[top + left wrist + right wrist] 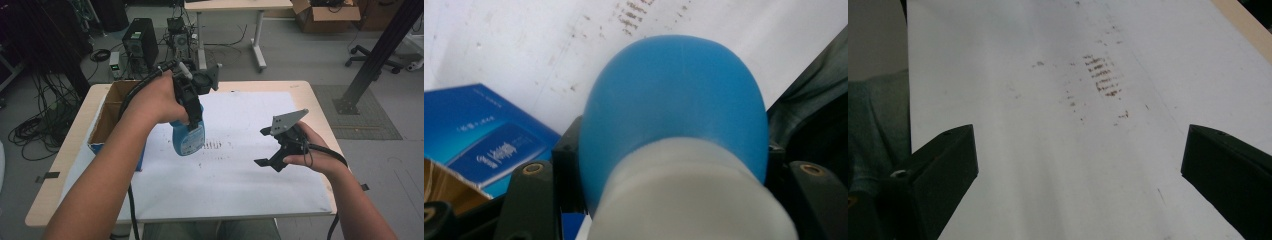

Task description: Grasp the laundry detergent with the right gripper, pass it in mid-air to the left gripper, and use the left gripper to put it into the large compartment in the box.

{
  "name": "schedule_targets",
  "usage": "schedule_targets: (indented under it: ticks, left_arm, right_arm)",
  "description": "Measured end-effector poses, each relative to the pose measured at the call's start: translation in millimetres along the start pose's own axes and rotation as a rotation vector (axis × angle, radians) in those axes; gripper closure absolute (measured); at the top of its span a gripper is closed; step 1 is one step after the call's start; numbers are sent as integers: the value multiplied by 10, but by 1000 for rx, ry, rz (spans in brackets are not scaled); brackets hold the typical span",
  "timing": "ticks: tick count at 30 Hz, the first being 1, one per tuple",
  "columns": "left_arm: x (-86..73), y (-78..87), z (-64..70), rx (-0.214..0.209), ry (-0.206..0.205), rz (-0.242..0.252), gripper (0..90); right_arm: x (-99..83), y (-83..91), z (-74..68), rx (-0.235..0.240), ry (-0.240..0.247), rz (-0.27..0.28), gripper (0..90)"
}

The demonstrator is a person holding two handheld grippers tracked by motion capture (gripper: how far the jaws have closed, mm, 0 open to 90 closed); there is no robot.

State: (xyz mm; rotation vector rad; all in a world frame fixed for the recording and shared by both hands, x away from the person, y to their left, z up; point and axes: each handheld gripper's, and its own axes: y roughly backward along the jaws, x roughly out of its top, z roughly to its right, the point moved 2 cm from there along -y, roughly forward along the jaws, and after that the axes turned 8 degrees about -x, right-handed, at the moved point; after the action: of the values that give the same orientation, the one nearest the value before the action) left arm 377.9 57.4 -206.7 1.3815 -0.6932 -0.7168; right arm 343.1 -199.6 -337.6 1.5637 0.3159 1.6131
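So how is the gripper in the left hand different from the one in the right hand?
The left gripper is shut on a blue plastic bottle with a white neck, while the right gripper holds nothing. Its jaws stand wide apart; the left one's press against the bottle's sides. The left gripper hangs near the open cardboard box, the right one over the white sheet. Both are black, each with a trailing cable.

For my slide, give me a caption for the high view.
Left gripper lifts a blue bottle above the white sheet; right gripper waits open.
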Motion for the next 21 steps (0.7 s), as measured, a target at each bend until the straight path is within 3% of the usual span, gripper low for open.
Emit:
schedule_targets:
  ticks: [1, 4, 5, 8, 9, 10, 11, 13, 18, 20, 21]
  left_arm:
    - [0, 0, 0, 0, 0, 0, 383]
    - [-53, 141, -84, -17, 70, 23, 384]
    - [-53, 141, -84, -17, 70, 23, 383]
    - [-111, 283, -186, -21, 153, 36, 383]
    - [-111, 283, -186, -21, 153, 36, 383]
    - [-137, 352, -239, -18, 198, 37, 383]
    - [-137, 352, -239, -18, 198, 37, 383]
    - [-181, 461, -319, -14, 264, 47, 383]
    - [-300, 647, -473, -31, 355, 74, 383]
    - [-334, 686, -508, -35, 371, 79, 384]
    - [-409, 762, -576, -42, 408, 93, 384]
  right_arm:
    - [8, 11, 11, -2, 9, -16, 17]
    - [37, 37, 44, 10, 28, -55, 17]
    - [37, 37, 44, 10, 28, -55, 17]
    - [63, 50, 82, 0, 53, -109, 21]
    - [63, 50, 82, 0, 53, -109, 21]
    - [71, 48, 92, 7, 63, -132, 22]
    - [71, 48, 92, 7, 63, -132, 22]
    - [79, 43, 104, 7, 77, -167, 22]
    - [81, 24, 157, 11, 85, -209, 26]
    - [82, 24, 167, 16, 85, -214, 26]
    - [85, 23, 184, 22, 89, -223, 26]
